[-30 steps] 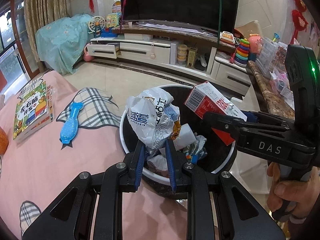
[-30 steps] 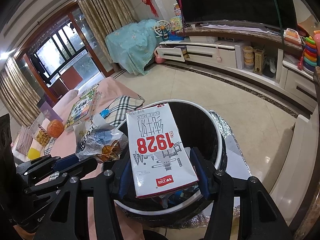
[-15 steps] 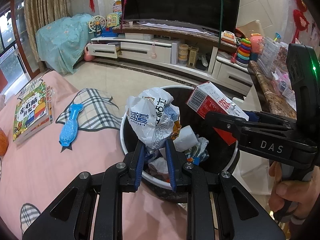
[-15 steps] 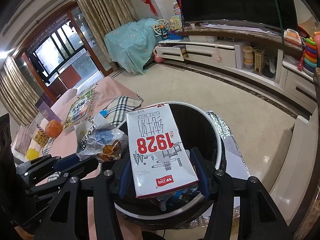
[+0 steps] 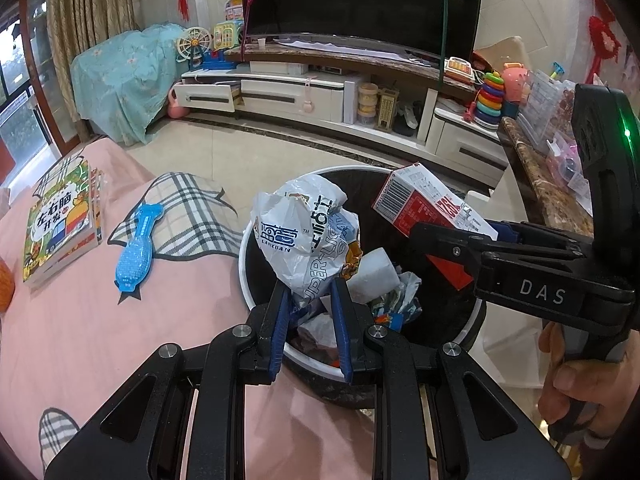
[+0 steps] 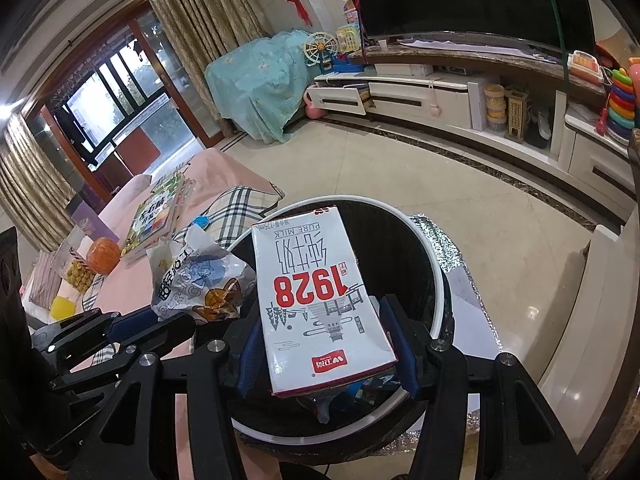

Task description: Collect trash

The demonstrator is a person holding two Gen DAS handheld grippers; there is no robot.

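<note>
My left gripper [image 5: 310,312] is shut on a crumpled white and blue snack bag [image 5: 308,236] and holds it over the near rim of a round black trash bin with a white rim [image 5: 242,256]. My right gripper [image 6: 326,344] is shut on a white and red milk carton marked 1928 [image 6: 316,296] and holds it over the same bin [image 6: 436,276]. The carton [image 5: 428,216] and right gripper show at the right of the left wrist view. The bag [image 6: 200,280] shows at the left of the right wrist view. The bin holds several pieces of paper and wrappers [image 5: 384,280].
The bin stands against a pink-covered table [image 5: 80,320] with a book [image 5: 60,224], a blue brush [image 5: 138,248] and an orange [image 6: 103,255]. A marble counter [image 5: 548,192] is at the right. A TV cabinet [image 5: 320,96] lines the far wall across tiled floor.
Both grippers keep hold of their items over the bin. The views have shifted only slightly, with the bin seen a little lower.
</note>
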